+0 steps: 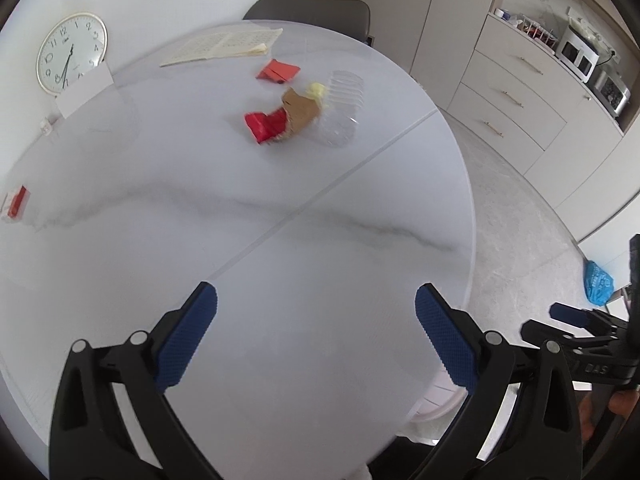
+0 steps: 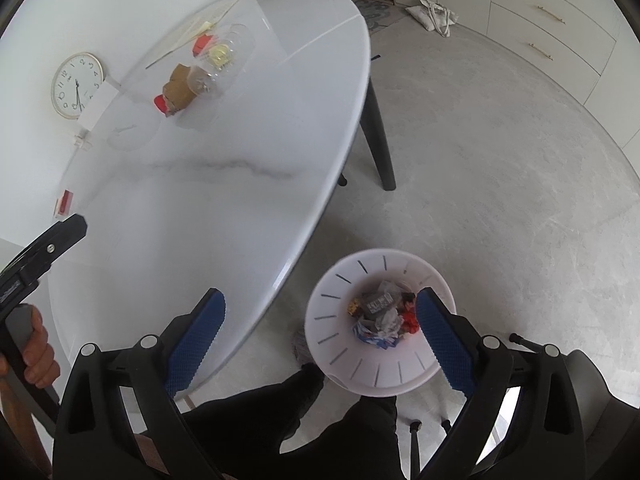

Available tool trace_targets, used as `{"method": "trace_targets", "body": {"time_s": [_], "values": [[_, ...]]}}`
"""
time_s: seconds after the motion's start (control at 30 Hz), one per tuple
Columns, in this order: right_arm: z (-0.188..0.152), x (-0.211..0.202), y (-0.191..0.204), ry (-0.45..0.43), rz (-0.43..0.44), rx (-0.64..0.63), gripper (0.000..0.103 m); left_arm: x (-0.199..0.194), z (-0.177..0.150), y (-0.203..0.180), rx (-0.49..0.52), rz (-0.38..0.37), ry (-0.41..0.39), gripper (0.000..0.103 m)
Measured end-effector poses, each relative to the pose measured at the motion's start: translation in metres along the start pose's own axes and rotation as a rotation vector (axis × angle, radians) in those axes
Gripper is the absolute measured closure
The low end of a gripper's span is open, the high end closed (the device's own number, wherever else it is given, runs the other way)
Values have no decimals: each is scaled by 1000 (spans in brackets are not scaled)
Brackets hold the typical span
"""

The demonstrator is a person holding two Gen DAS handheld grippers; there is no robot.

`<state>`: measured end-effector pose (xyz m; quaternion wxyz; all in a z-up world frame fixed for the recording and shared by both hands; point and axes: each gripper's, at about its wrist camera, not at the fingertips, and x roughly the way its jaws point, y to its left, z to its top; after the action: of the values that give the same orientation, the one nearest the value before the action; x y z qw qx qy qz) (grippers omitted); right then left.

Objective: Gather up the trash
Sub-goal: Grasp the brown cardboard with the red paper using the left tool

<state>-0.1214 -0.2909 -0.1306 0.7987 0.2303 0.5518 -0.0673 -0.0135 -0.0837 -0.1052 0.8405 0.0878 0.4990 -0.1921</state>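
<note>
On the white marble table (image 1: 360, 216) lies a cluster of trash: a red wrapper (image 1: 264, 126), a torn brown paper piece (image 1: 300, 112), a yellow scrap (image 1: 316, 90), a clear plastic container (image 1: 342, 108) and a red packet (image 1: 278, 70). My left gripper (image 1: 316, 336) hangs open above the bare near part of the table, well short of the cluster. My right gripper (image 2: 320, 298) stands open with nothing between its fingers, above the white slotted bin (image 2: 340, 292) on the floor. The bin holds crumpled wrappers (image 2: 384, 316). The right wrist view shows the same cluster, with the brown paper (image 2: 178, 88) far up the table (image 2: 240, 184).
A wall clock (image 1: 72, 52) leans at the table's far left, and papers (image 1: 224, 44) lie at the back. A small red box (image 1: 18, 202) sits at the left edge. A dark chair (image 1: 308, 10) stands behind the table. The person's black-clad legs (image 2: 300, 412) are beside the bin.
</note>
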Motion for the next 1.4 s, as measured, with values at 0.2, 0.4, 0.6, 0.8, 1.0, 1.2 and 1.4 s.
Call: {"method": "trace_targets", "body": {"time_s": [0.2,0.4,0.6,0.8,1.0,1.2,1.4], "values": [[31,4,28,-32,-7,15,8,43,53,34,102,11,-37,8],[54,6,53,-51,-49,63,8,104,108,52,228,-53,-21,8],[63,14,66,-47,-87,139,8,159,136,52,313,-118,10,8],[62,26,78,-31,-92,180,8,189,155,55,381,-139,-2,11],[67,41,94,1,-92,157,8,201,170,52,422,-155,-20,20],[86,44,109,-15,-94,122,8,209,173,50,389,-200,-6,51],[129,50,128,-75,-83,62,8,207,160,66,310,-184,9,83]]}}
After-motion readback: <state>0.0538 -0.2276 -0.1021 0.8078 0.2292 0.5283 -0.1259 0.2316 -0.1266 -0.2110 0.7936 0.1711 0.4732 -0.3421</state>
